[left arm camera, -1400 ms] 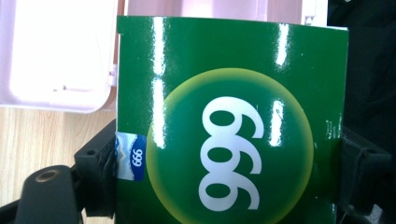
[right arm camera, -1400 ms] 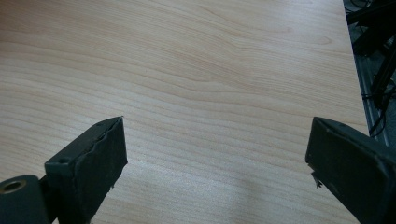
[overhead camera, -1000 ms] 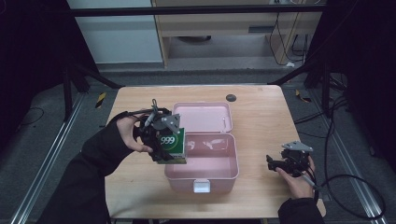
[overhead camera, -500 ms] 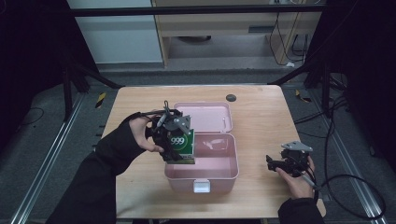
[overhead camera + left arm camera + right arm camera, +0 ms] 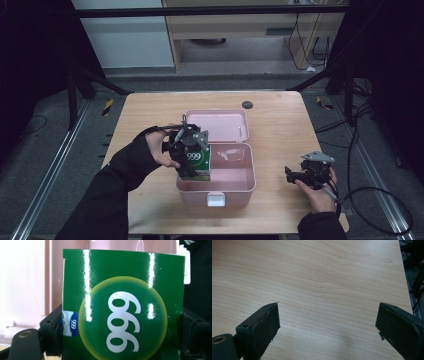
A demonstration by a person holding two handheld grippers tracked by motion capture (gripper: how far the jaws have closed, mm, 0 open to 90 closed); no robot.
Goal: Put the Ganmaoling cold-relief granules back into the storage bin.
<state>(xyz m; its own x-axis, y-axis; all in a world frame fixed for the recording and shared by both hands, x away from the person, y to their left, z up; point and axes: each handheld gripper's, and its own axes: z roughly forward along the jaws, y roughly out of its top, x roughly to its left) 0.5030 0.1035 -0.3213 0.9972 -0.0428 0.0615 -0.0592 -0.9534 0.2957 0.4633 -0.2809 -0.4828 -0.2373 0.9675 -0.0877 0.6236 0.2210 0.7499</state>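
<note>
Your green box (image 5: pixel 196 161) is crowding the pink case's (image 5: pixel 250 172) left end; its right half is lying open, with the raised lid (image 5: pixel 220 124) blocking behind.

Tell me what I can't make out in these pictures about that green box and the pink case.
- Green box, left gripper view: its bottom runs off the frame's lower edge.
- Pink case, high view: the box and left tongs hide the left part of its floor, so whether the box rests on it is unclear.
- High view: the box's small print is too small to read.
- Right tongs, right gripper view: bare wooden table between open jaws.
</note>
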